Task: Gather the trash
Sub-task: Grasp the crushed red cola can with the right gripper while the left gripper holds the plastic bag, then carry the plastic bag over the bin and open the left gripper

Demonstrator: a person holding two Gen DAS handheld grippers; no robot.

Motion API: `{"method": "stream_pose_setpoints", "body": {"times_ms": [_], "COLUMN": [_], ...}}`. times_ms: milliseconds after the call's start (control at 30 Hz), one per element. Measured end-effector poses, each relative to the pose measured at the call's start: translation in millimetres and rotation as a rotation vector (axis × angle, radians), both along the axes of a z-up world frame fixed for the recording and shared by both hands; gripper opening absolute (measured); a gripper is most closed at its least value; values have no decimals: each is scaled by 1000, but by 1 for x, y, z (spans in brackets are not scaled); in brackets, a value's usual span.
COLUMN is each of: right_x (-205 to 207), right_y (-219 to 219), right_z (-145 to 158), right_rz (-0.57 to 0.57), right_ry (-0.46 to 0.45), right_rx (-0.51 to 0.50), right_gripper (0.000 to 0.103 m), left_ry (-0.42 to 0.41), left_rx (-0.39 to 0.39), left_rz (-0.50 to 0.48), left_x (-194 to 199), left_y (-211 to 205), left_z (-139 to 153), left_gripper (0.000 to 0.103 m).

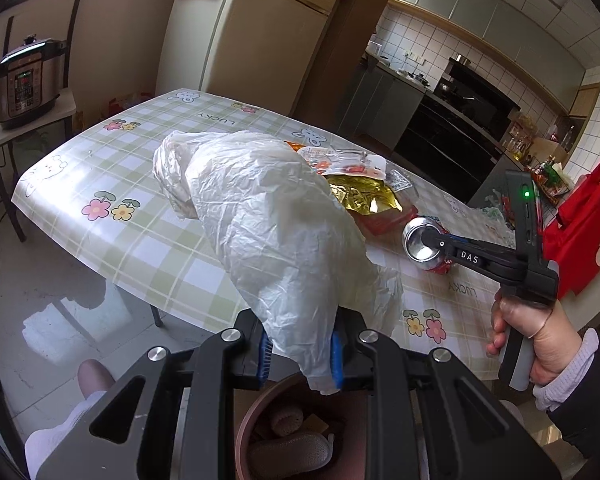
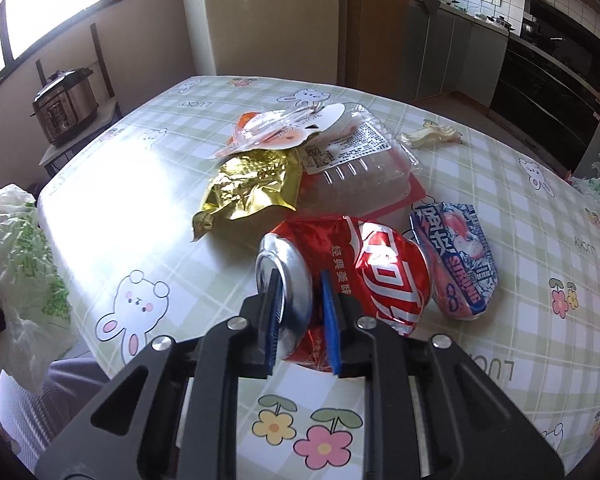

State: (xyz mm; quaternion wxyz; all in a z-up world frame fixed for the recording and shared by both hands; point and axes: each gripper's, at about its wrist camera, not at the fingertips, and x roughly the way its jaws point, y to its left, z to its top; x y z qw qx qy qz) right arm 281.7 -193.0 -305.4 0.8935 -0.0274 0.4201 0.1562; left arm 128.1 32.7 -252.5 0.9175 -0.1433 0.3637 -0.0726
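Checked green oilcloth with bunnies and flowers covers the tabletop (image 2: 112, 216). At left, the left gripper (image 1: 300, 354) has its fingers clamped on a crumpled white plastic bag (image 1: 268, 220). Rightward, the right gripper (image 2: 300, 312) pinches the silver end of a crushed red cola can (image 2: 364, 268) lying on its side, beside a flattened blue can (image 2: 458, 260).

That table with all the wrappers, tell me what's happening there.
A person is clearing trash with a handheld gripper in each hand. The left gripper holds a white plastic bag pinched between its fingers, above the table's near edge. The right gripper has its fingers clamped on the end of a crushed red can. A gold foil wrapper, a clear plastic tray and a blue snack packet still lie on the table.
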Motion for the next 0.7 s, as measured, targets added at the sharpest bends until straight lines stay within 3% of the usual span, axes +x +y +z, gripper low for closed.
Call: {"method": "stream_pose_setpoints", "body": {"times_ms": [367, 700], "right_x": [-79, -153], "right_y": [-18, -27], "right_z": [76, 133], "right_rz": [33, 78], "right_ry": [-130, -262], "right_rx": [169, 254], "right_gripper": [22, 22], "left_ry": [-18, 1], "left_rx": [43, 82], "left_rz": [-100, -179], "left_x": [-39, -76], "left_y": [-25, -42], "left_z": [33, 48], "left_gripper": [22, 22]}}
